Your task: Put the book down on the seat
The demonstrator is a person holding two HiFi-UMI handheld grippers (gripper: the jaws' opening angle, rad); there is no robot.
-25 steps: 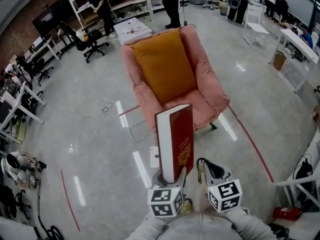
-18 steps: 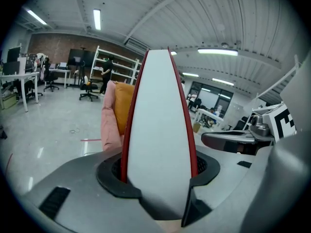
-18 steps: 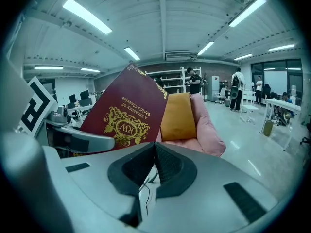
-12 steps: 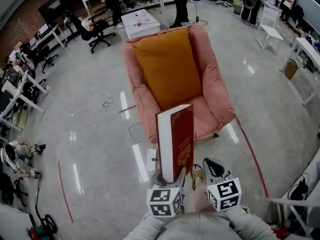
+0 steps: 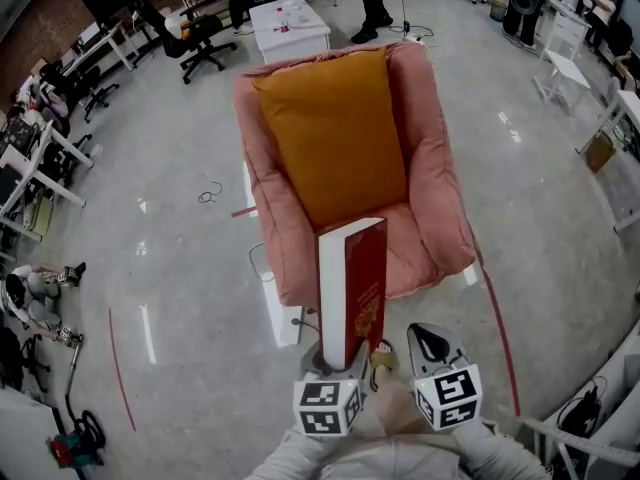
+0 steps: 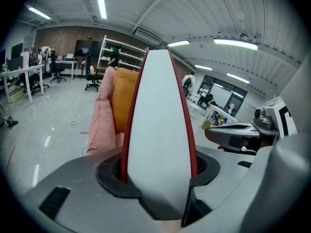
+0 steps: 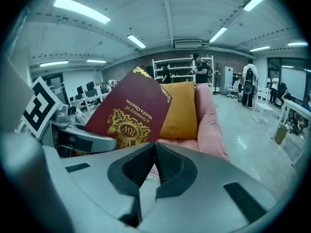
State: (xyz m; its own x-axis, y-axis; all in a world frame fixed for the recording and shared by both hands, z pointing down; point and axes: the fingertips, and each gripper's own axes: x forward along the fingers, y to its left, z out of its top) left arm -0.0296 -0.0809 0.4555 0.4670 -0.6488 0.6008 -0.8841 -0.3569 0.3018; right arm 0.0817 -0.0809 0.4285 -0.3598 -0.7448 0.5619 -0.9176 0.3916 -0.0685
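I have the book (image 5: 352,288) standing upright in the left hand-held gripper (image 5: 338,356), clamped by its lower edge. The pale page block faces that gripper's camera and the dark red cover with its gold crest faces right. The jaws are spread to the width of the book and press on both covers. I judge the low grip was chosen so that most of the book stays clear of the gripper and can be tipped flat later.

The book is in the air just in front of the armchair (image 5: 432,198), not on it. From the head view its top edge lines up with the front of the seat (image 5: 412,250), but nothing shows contact, so I take this as the carry-in stage, with the set-down not yet begun.

The right hand-held gripper (image 5: 428,346) hangs just beside the book, on the cover side, with its jaws closed together and nothing between them. It is apart from the cover, and I read it as standing by to steady the book if it leans.

An orange cushion (image 5: 335,138) lies against the armchair's back and reaches down onto the seat, so the bare pink strip at the front is the obvious landing place. That padding looks soft and sloped, and I expect a book laid flat would settle better there than one left on edge.

Behind the armchair stands a white worktop (image 5: 290,28), and the glossy floor (image 5: 180,268) spreads around it.
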